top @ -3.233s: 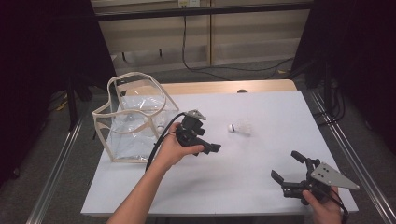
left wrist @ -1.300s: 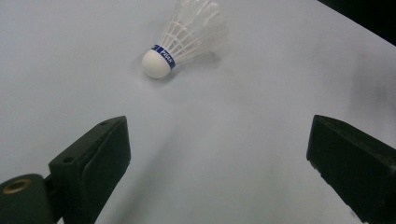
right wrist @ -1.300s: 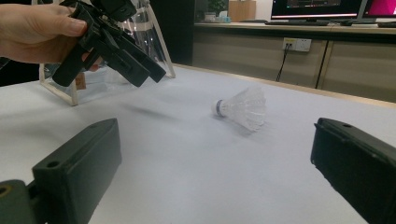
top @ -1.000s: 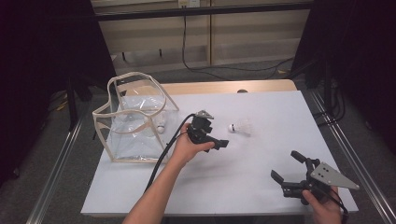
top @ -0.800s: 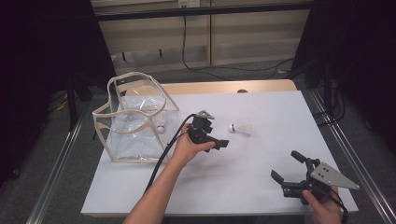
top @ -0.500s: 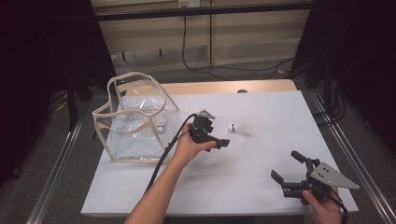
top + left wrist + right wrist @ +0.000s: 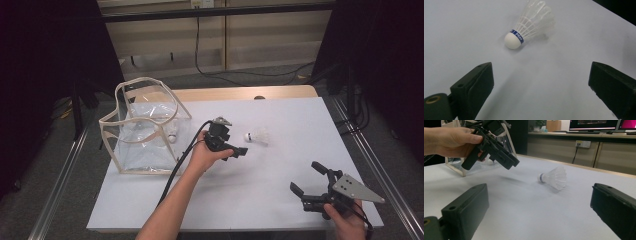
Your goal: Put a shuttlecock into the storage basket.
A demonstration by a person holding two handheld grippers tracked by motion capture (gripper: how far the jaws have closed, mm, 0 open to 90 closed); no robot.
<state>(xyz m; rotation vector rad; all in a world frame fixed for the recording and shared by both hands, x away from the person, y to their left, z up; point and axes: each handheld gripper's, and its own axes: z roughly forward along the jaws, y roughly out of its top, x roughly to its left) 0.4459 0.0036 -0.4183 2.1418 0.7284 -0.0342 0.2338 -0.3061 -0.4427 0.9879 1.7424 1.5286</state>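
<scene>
We hold our left gripper (image 7: 235, 148) just above the white bench (image 7: 280, 200), near the middle of it. Its jaws are spread wide and hold nothing. They point at a white shuttlecock (image 7: 256, 136) that lies on its side on the bench, just past the jaws. In the left gripper view we see the shuttlecock (image 7: 529, 25) up close. Its round white head has a blue band around it and points toward us, and its feathers point away. The shuttlecock is ahead of the jaws, not between them, and nothing touches it.

Our right gripper (image 7: 314, 186) sits low at the near right corner of the bench, well apart from the shuttlecock. Its jaws are wide open too, and they hold nothing. In the right gripper view we see the shuttlecock (image 7: 554, 178) far ahead, with our left hand (image 7: 451, 141) and its gripper raised beside it.

A clear bag (image 7: 145, 130) with pale trim stands open on the left part of the bench. Another small white thing lies inside it, but we cannot tell what it is.
</scene>
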